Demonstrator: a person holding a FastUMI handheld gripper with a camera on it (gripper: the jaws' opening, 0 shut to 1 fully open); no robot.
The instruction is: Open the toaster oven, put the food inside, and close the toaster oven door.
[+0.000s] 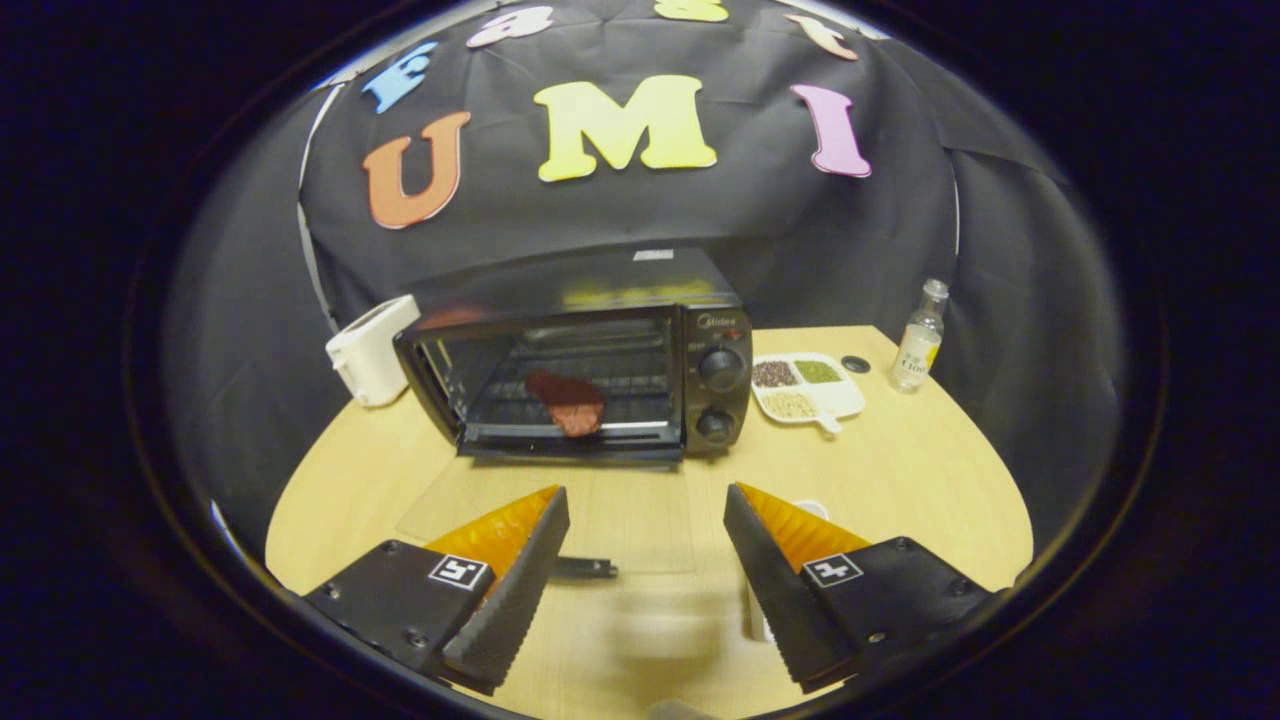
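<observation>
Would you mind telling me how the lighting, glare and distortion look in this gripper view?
In the gripper view, fisheye distortion bows the table edge; the toaster oven roof carries a soft yellowish reflection; its open glass door, lying flat, is nearly invisible; the food on the rack is dim but sharp; the open gripper has a blurred shadow below it.

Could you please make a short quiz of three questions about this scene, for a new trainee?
1. True or false: the food already lies on the rack inside the toaster oven.
2. How does the oven door stand? A) shut upright B) folded down flat on the table C) taken off
3. What is between the fingers of the gripper?

Key:
1. True.
2. B; its glass lies flat ahead of the fingers, the handle near the left one.
3. Nothing; they are spread wide over the table.
</observation>
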